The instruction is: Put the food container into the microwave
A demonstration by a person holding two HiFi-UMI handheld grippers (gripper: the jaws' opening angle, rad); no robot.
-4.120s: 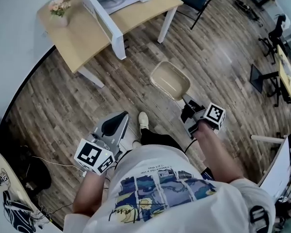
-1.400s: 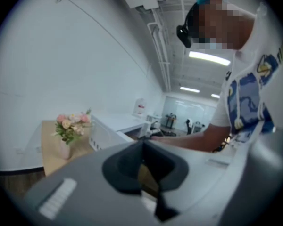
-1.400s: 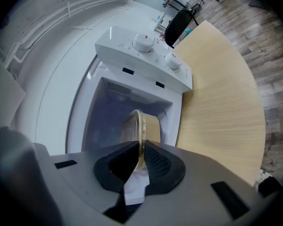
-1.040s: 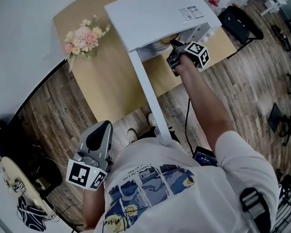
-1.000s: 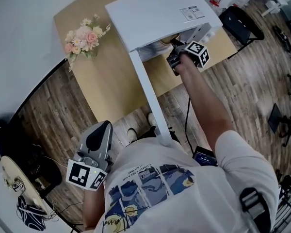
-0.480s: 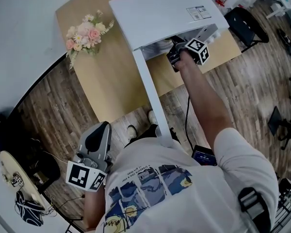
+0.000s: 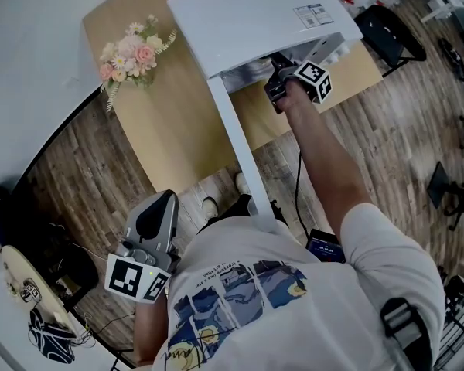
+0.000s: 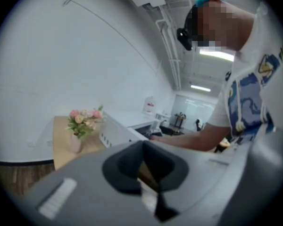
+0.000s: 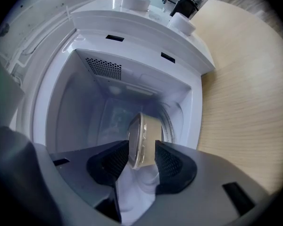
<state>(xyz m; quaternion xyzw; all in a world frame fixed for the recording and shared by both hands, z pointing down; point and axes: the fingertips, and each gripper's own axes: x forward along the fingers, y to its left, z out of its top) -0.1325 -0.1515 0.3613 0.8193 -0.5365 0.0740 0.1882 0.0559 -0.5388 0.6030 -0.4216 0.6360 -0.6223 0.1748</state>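
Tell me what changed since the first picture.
The right hand-held gripper carried the food container from above the floor into the microwave; its jaws have just been opening, the container between them. The left hand-held gripper stayed shut, empty and lowered.

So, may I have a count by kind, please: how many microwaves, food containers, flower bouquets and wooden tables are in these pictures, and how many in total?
microwave: 1
food container: 1
flower bouquet: 1
wooden table: 1
Total: 4
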